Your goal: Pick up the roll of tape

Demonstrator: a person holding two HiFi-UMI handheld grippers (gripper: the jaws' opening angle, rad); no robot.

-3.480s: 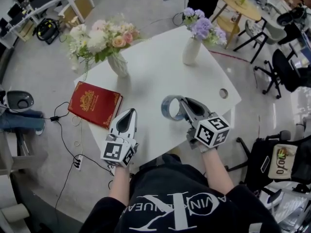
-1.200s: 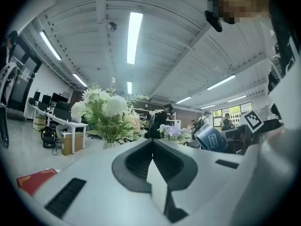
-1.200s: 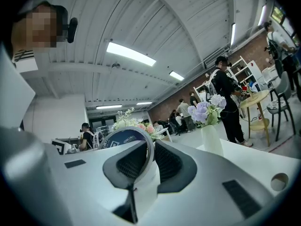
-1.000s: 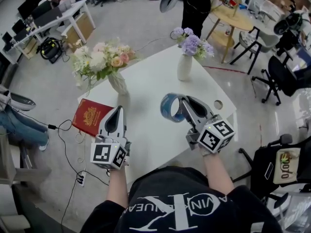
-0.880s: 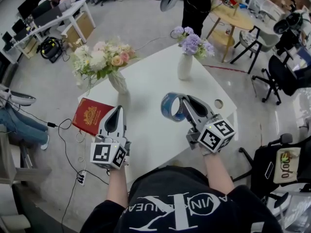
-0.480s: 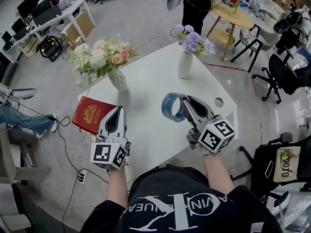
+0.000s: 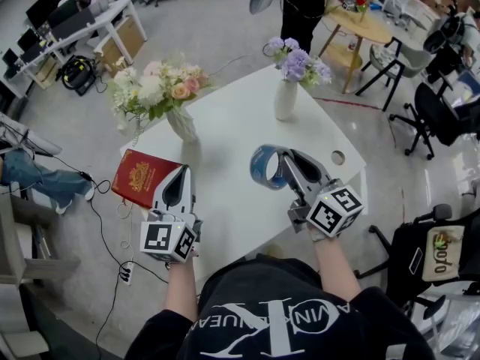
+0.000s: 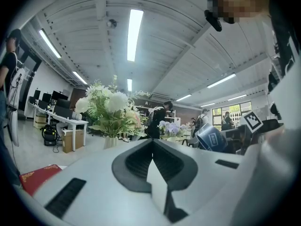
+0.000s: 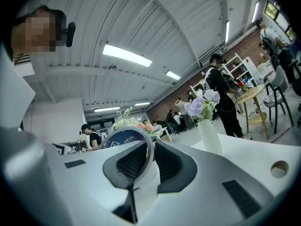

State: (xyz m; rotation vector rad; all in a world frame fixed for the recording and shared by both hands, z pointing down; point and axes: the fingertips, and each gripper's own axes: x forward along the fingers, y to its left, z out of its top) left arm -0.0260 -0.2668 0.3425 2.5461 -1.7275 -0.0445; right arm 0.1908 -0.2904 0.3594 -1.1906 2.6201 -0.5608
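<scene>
The roll of tape (image 7: 262,166), grey with a blue printed band, hangs upright above the white table (image 7: 232,118). My right gripper (image 7: 281,157) is shut on its rim. In the right gripper view the roll (image 9: 123,139) stands between the dark pads, one jaw inside the ring and one outside. My left gripper (image 7: 182,172) hovers over the table's left front edge. Its jaws are shut with nothing between them (image 8: 153,143). The left gripper view shows the held roll (image 8: 211,138) off to the right.
A red book (image 7: 147,177) lies at the table's left corner, just beyond the left gripper. A vase of mixed flowers (image 7: 161,88) and a white vase of purple flowers (image 7: 289,88) stand further back. A cable hole (image 7: 337,157) is right of the roll. Chairs and desks surround the table.
Over the last second both grippers stay put and the roll stays held. Since the earliest frame the left gripper sits slightly further left.
</scene>
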